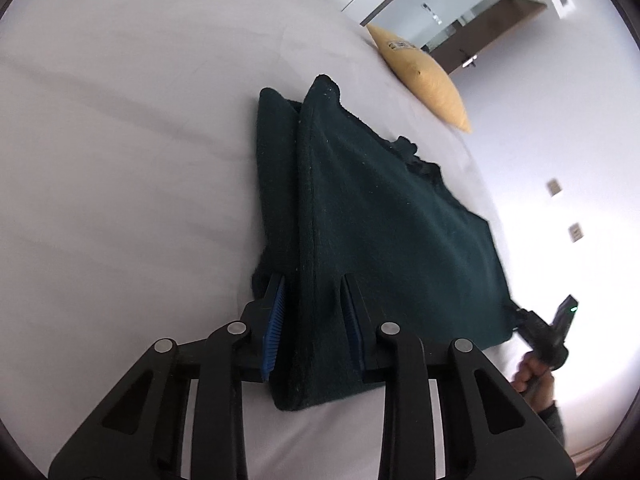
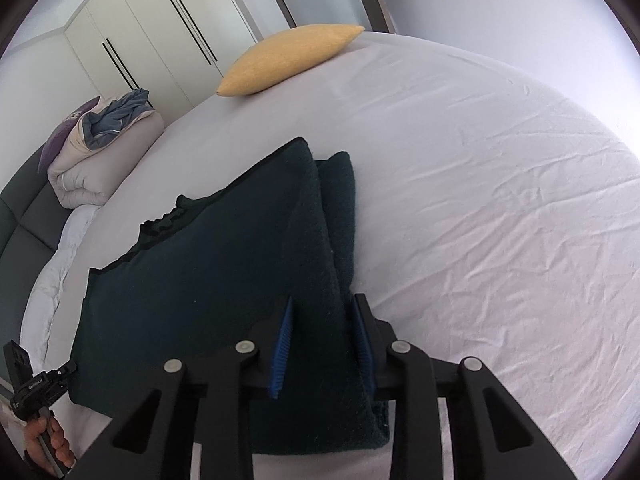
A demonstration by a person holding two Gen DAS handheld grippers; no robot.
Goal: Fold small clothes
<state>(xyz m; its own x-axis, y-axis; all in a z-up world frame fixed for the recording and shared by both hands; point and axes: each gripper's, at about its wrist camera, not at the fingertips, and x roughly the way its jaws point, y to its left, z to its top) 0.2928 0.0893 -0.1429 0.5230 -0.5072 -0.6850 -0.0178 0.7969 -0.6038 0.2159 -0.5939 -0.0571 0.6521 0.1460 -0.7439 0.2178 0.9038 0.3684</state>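
Dark green knitted garment [image 1: 392, 216] lies on the white-sheeted bed [image 1: 120, 160], long axis running across between the left gripper [image 1: 312, 320] and right gripper [image 2: 324, 344], each with fingers pinching one near corner fold, far edge ahead; count: one garment, two grippers, one yellow cushion [image 2: 288, 56].

No text can be read in full. Small white lettering stands on the black bracket [image 2: 36, 385] of the left gripper [image 2: 69, 369], too small to make out. The yellow cushion [image 1: 424, 76] bears a printed patch, illegible. The purple pillow [image 2: 60, 136] carries pale print, also illegible.
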